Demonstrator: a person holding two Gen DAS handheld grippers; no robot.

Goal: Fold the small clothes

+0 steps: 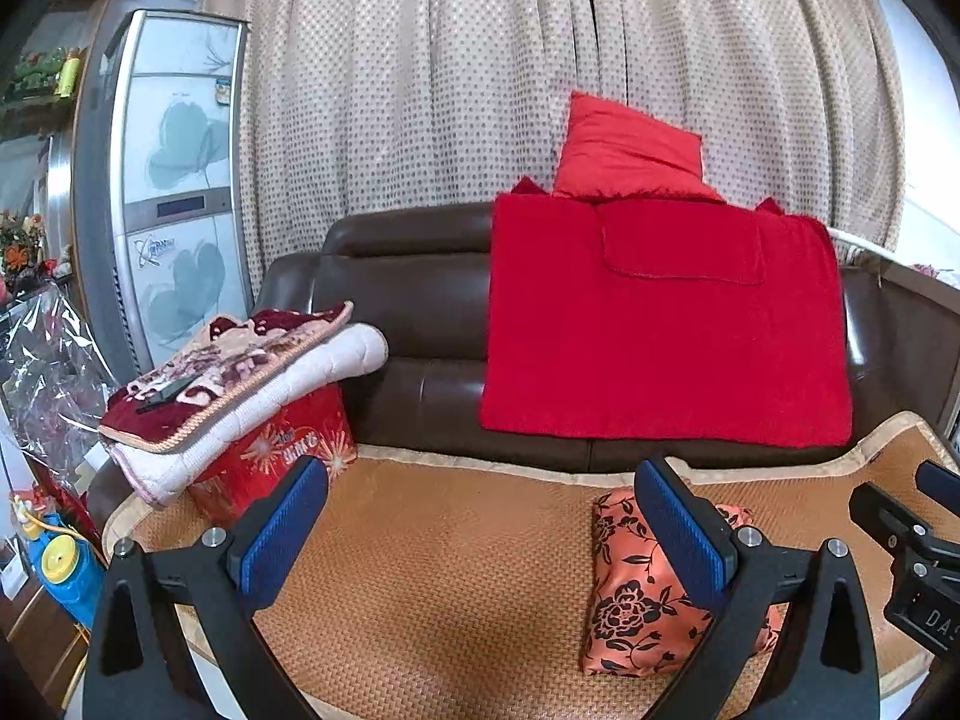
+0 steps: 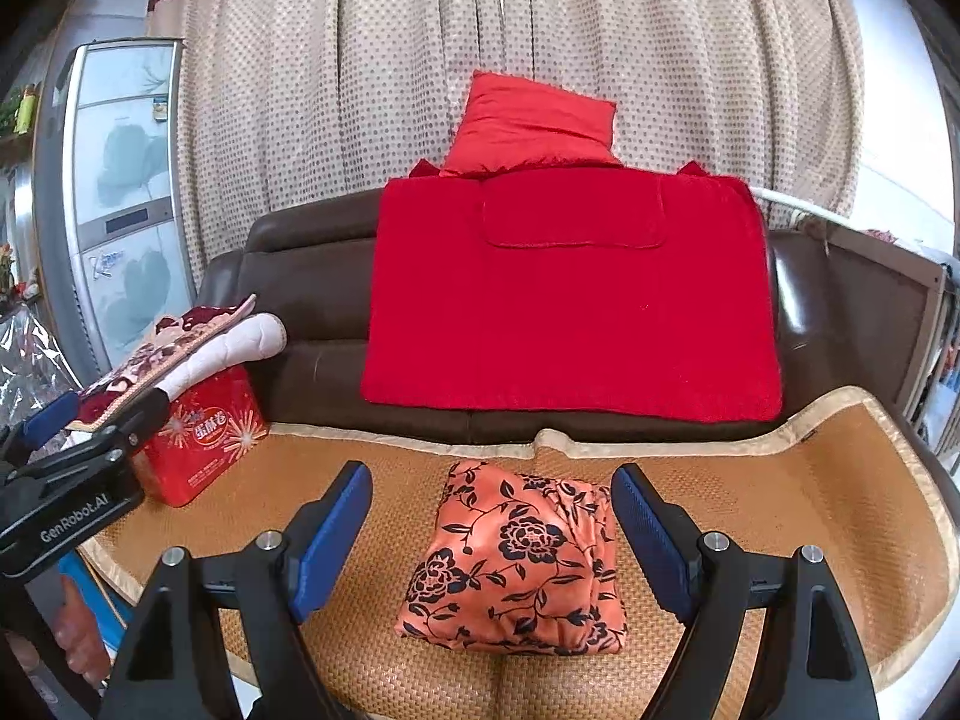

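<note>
A small orange garment with a black flower print (image 2: 516, 564) lies folded into a compact bundle on the woven mat (image 2: 780, 510). In the right wrist view it sits between and just beyond my open right gripper (image 2: 492, 516), which is empty. In the left wrist view the garment (image 1: 636, 588) lies partly behind the right finger of my open, empty left gripper (image 1: 480, 516). The left gripper hovers to the left of the bundle. The right gripper's body shows at the left wrist view's right edge (image 1: 912, 546).
A brown leather sofa back (image 2: 312, 312) carries a red blanket (image 2: 570, 300) and a red pillow (image 2: 534, 126). A red tin (image 2: 198, 438) with folded quilts (image 2: 198, 342) on top stands at the mat's left. Curtains hang behind; a fridge (image 2: 120, 192) stands at the left.
</note>
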